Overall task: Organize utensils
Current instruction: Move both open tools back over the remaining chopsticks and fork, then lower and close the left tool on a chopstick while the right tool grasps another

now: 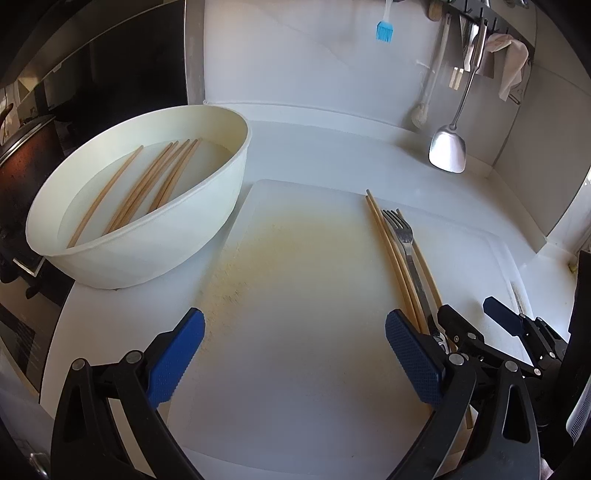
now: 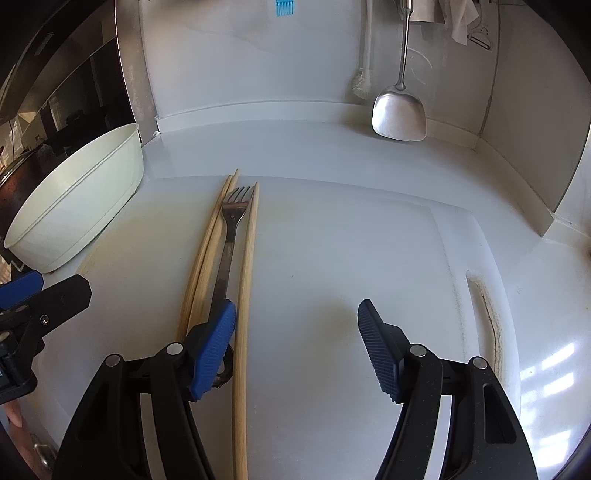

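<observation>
A metal fork (image 1: 403, 236) lies among three wooden chopsticks (image 1: 388, 243) on a white cutting board (image 1: 295, 295). A white bowl (image 1: 207, 206) at the left holds several more chopsticks (image 1: 147, 188). My left gripper (image 1: 295, 328) is open and empty over the board's middle. My right gripper (image 2: 297, 321) is open and empty; its left finger (image 2: 218, 339) sits over the fork's handle (image 2: 225, 258), with one chopstick (image 2: 245, 295) between the fingers. The right gripper also shows in the left wrist view (image 1: 476, 314). The bowl (image 2: 92, 199) shows at the left of the right wrist view.
A steel spatula (image 1: 448, 147), a white brush (image 1: 424, 107), a blue silicone brush (image 1: 384, 29) and a cloth (image 1: 509, 62) hang on the back wall. A dark stove area (image 1: 37, 166) lies left of the bowl. A wall corner (image 2: 517, 147) stands at the right.
</observation>
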Demonstrator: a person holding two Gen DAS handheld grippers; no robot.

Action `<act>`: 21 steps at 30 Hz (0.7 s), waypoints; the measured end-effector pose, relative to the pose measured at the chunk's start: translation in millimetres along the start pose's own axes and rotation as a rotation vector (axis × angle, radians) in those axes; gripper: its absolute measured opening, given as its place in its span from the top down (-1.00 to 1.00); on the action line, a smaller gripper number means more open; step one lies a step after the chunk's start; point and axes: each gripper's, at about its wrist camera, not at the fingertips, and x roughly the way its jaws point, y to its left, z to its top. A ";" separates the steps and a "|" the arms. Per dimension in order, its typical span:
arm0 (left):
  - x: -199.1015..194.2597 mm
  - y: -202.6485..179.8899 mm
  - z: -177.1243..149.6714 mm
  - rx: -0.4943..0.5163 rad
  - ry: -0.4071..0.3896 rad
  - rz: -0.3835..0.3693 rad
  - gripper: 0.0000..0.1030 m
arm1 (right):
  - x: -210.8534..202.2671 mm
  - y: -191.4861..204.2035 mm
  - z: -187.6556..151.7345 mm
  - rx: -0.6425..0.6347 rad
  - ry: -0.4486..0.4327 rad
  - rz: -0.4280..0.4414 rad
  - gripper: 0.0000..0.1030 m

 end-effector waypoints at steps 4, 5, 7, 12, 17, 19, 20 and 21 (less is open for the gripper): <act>0.0 0.6 0.5 0.000 0.001 0.000 -0.88 | 0.8 -1.5 0.1 -0.009 -0.006 -0.013 -0.27; 0.0 0.8 0.7 -0.001 0.001 -0.001 -0.88 | 0.6 -3.6 -0.1 -0.006 -0.010 -0.023 -0.27; -0.2 1.0 1.2 0.000 -0.001 0.002 -0.88 | 1.0 -9.1 -0.2 0.006 -0.010 -0.034 -0.27; 3.3 -0.4 2.4 0.003 0.002 -0.002 -0.88 | 1.1 -7.5 -0.6 -0.006 -0.007 -0.028 -0.27; 8.6 -11.0 3.1 0.014 0.005 -0.014 -0.88 | -0.9 -5.7 -2.5 -0.021 -0.014 -0.010 0.00; 11.2 -16.7 3.2 0.022 0.006 -0.024 -0.88 | -2.1 -8.4 -3.4 -0.018 -0.017 -0.013 0.13; 13.2 -19.3 3.1 0.026 0.007 -0.027 -0.88 | -2.7 -10.1 -3.6 -0.016 -0.018 -0.014 0.22; 15.4 -22.1 3.3 0.031 0.009 -0.032 -0.88 | -3.4 -11.8 -3.9 -0.015 -0.019 -0.016 0.26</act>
